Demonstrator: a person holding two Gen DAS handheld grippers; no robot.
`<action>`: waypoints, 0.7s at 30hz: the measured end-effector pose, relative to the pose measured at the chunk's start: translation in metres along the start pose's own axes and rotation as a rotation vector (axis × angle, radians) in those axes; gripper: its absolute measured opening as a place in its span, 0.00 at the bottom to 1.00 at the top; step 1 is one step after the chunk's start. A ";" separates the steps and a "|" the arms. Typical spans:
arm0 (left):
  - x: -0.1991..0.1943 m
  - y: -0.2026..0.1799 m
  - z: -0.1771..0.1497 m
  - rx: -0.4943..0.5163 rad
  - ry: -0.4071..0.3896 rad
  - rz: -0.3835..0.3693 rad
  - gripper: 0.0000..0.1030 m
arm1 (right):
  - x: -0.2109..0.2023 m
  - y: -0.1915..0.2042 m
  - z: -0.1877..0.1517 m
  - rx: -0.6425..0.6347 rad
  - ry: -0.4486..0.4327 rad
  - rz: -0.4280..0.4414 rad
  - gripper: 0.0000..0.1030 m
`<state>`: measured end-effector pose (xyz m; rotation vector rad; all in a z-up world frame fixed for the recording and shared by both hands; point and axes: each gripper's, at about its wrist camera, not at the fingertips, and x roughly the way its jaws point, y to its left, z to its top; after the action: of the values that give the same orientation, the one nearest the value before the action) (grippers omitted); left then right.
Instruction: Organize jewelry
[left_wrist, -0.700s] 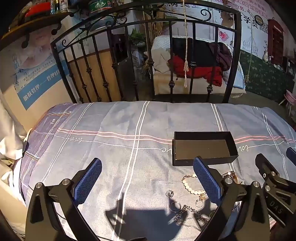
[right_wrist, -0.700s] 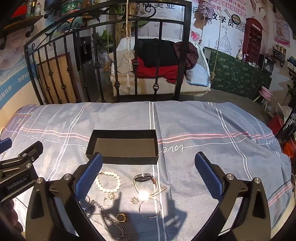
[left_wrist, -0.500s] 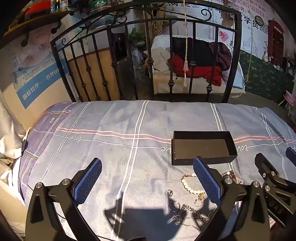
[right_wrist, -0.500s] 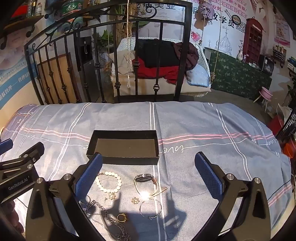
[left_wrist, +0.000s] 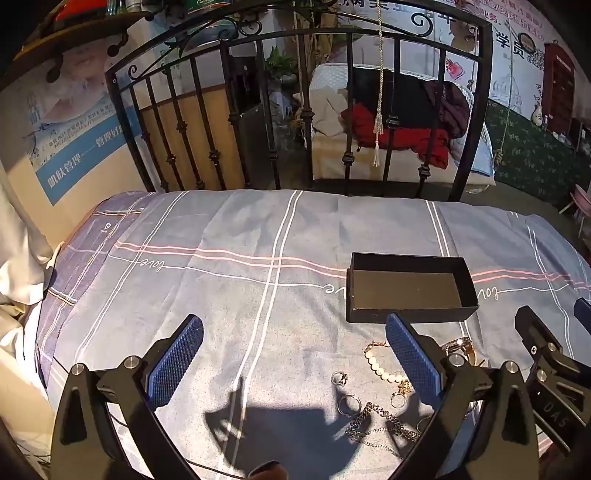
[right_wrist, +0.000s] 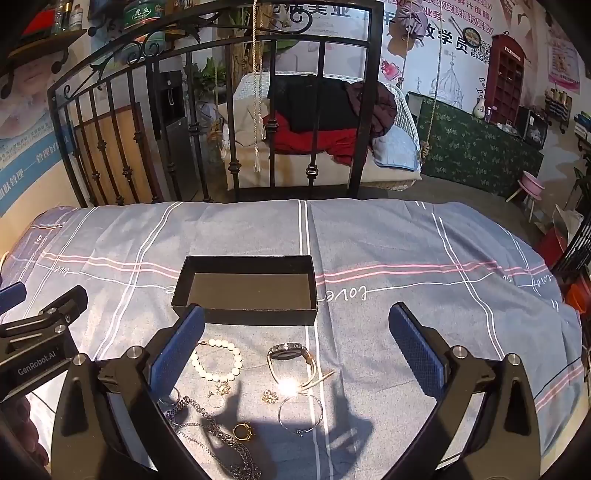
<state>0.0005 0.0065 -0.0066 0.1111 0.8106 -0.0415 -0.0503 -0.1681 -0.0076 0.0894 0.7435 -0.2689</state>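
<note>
Nothing is yet gathered: both grippers, left (left_wrist: 293, 360) and right (right_wrist: 295, 345), are held wide, empty; jewelry beside the box (right_wrist: 245, 290) must be grasped first.

A bedroom corner inside a beauty shop.
Behind the iron bedstead (right_wrist: 229, 110) hung a skincare poster (left_wrist: 74, 147), beside it a loaded shelf (left_wrist: 85, 14).

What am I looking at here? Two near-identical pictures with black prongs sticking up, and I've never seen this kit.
Those prongs are handheld grippers, one per hand, each carrying its own camera looking along its blue-padded fingers. One picture is the left gripper, the other the right gripper. Both are open and hold nothing. On the bedsheet sits an empty black box. In front of it lie a pearl bracelet, a watch, a bangle, a gold ring and a chain.
</note>
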 end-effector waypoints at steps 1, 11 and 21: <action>-0.001 0.000 0.000 0.002 0.000 -0.001 0.94 | 0.000 0.000 0.000 0.000 -0.001 0.000 0.96; -0.004 -0.001 0.001 0.009 -0.009 -0.015 0.94 | 0.000 0.000 0.000 0.000 -0.006 -0.002 0.96; -0.005 -0.001 0.002 0.007 -0.005 -0.020 0.94 | -0.001 -0.001 -0.002 0.000 -0.002 0.001 0.96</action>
<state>-0.0016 0.0057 -0.0013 0.1093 0.8065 -0.0639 -0.0528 -0.1682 -0.0082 0.0896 0.7412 -0.2685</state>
